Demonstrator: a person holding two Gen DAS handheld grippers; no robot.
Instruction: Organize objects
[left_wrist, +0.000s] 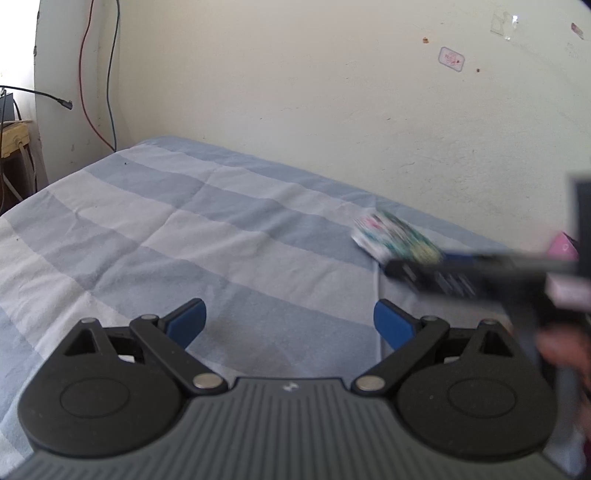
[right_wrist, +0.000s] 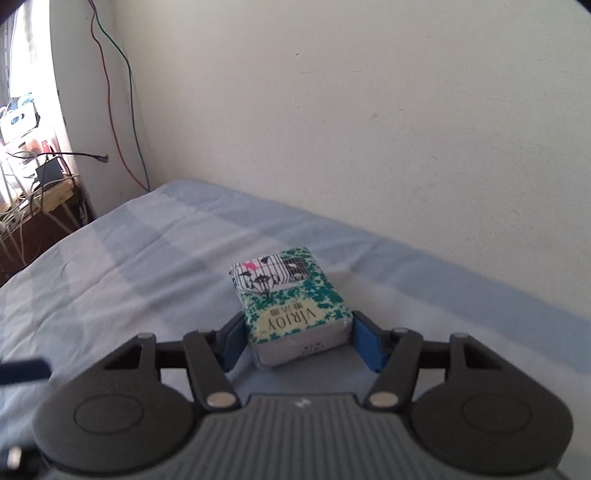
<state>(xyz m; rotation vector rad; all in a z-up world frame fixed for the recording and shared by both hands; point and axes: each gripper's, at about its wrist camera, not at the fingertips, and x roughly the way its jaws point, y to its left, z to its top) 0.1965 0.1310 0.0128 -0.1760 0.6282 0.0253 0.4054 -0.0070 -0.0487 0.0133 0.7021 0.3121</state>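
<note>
Right gripper (right_wrist: 295, 341): blue-padded fingers are flanking a soft, glossy green-and-white rectangular tissue pack (right_wrist: 290, 308) lying on the wrinkled blue-checked bedsheet (right_wrist: 147, 266); contact unclear. Left gripper (left_wrist: 290, 325) is hovering wide open, empty.

1. My right gripper (right_wrist: 295, 341) has black arms, blue pads and a grey ribbed body.
2. The tissue pack (right_wrist: 290, 306) between its pads is speckled teal on white, with a pale yellow label in teal lettering, a black-lined white panel carrying a pink spot, and a silvery near edge.
3. My left gripper (left_wrist: 290, 323) wears the same black, blue and grey.
4. The bedsheet (left_wrist: 166, 229) is broad checks of light blue and white.
5. The wall (left_wrist: 295, 92) is cream; a red wire (left_wrist: 83, 74) and a dark greenish wire (left_wrist: 110, 74) hang down it.
</note>
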